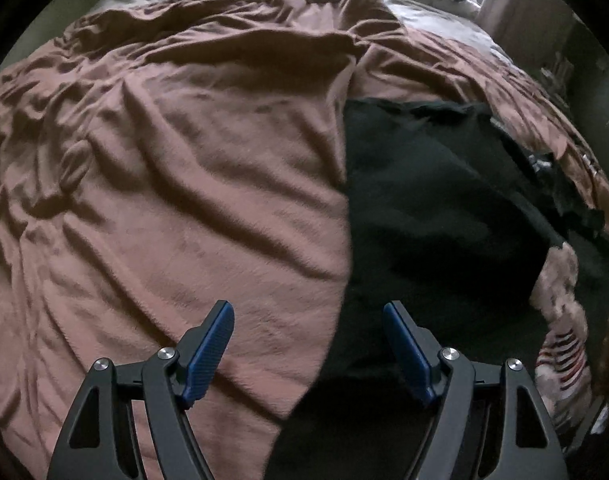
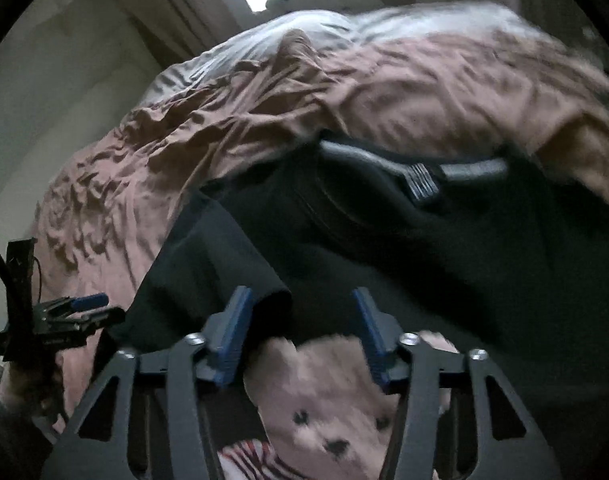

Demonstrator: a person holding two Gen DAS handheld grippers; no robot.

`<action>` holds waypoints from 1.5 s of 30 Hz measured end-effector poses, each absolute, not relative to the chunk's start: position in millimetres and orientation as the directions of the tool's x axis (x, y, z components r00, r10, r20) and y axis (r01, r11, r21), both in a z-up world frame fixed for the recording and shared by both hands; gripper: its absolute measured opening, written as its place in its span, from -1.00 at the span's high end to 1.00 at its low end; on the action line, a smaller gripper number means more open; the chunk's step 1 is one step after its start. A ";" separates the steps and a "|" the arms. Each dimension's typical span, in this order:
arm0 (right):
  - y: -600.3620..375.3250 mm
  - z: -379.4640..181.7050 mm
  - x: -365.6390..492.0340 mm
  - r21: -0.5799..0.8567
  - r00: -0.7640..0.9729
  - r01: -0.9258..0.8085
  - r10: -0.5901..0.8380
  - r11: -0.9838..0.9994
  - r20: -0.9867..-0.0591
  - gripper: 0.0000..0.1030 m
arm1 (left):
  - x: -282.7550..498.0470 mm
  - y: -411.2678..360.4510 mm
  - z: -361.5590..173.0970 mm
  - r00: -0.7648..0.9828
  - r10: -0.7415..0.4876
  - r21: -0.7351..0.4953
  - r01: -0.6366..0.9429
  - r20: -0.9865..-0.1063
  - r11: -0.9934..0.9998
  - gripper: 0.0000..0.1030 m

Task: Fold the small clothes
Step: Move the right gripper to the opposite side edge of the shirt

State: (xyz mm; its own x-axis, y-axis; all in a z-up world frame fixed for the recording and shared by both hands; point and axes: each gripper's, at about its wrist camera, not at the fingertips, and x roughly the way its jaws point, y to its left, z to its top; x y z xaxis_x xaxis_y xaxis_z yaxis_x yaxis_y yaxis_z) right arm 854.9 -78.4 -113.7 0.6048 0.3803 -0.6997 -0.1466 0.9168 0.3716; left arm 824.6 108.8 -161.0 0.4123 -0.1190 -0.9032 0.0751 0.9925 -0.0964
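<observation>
A: Left gripper (image 1: 308, 316) status?

B: Jaws spread wide, nothing between the pads. It hangs over the bed, straddling the line where the black garment (image 1: 436, 208) meets the pink-brown blanket (image 1: 184, 168).

A: Right gripper (image 2: 300, 304)?

B: Jaws apart, narrower gap than the left. A fold of the black garment's edge sits just at the left fingertip (image 2: 240, 300); the frame is blurred, so I can't say it touches. Pads are not pressing on it, so no grip.

A: Where's the garment overall?

B: Spread on the bed on top of the blanket, rumpled, taking up the right half of the left wrist view. A black hanger (image 2: 416, 168) lies at its far edge, right against the blanket.

A: Anything else near it?

B: A pale pink cloth with dark spots (image 2: 328, 400) lies under the right gripper, next to the garment's near edge. A striped piece (image 2: 252, 460) is beside that.

A: Left gripper visible from the right wrist?

B: Yes, at the far left edge, over the blanket, held in a hand (image 2: 24, 384).
</observation>
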 end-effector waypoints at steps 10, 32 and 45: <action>2.0 -137.5 883.3 0.038 0.583 -0.208 0.155 0.977 -0.798 0.37 | 805.5 132.6 -176.9 0.400 -0.162 -0.139 0.085 -0.902 0.987 -0.45; -160.0 -40.9 780.5 0.066 0.556 0.000 0.055 0.998 -0.829 -0.62 | 774.2 115.3 -68.5 0.511 -0.216 -0.213 0.065 -0.832 0.975 -0.89; -236.4 -9.2 709.0 0.053 0.491 0.105 -0.006 0.993 -0.871 -0.73 | 767.9 7.1 -40.2 0.495 -0.264 -0.190 0.195 -0.828 0.962 -0.98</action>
State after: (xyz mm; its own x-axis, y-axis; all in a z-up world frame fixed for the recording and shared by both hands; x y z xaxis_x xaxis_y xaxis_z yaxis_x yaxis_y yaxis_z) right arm 709.0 -236.4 -9.2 0.4907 -0.0057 -0.8713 0.1049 0.9931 0.0525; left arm 767.9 7.1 -40.2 0.4952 -0.2639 -0.8277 0.1951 0.9622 -0.1900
